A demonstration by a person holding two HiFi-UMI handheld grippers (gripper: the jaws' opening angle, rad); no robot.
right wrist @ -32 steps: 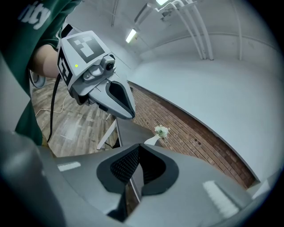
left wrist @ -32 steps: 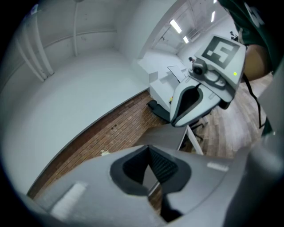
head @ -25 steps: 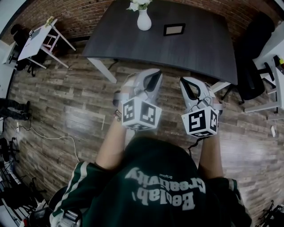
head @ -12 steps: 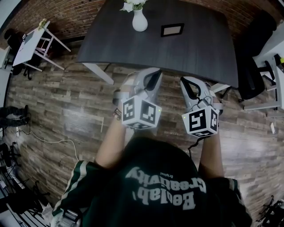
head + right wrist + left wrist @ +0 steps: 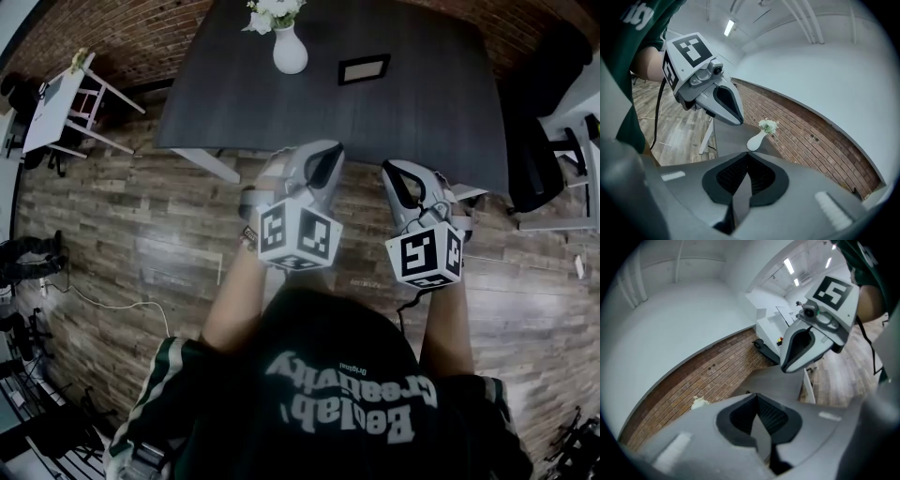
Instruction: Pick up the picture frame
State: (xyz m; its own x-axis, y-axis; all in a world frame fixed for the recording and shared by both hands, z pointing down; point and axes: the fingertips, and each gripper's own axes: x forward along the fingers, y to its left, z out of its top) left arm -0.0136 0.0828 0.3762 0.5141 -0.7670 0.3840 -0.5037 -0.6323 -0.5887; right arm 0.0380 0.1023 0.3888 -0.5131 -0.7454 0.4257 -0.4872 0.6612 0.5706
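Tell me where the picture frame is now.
In the head view, the picture frame sits on the dark table, right of the white vase.

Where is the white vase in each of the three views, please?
Head view: vase at top centre, on the table, left of the picture frame.
Left gripper view: only a white speck, likely its flowers, at lower left.
Right gripper view: vase at centre, above the jaws.
Shared landmark: the brick wall behind the table.

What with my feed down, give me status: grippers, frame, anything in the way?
Left gripper shut, empty; right gripper shut, empty. Picture frame on table, beyond both, untouched. Vase beside it, apart; path clear.
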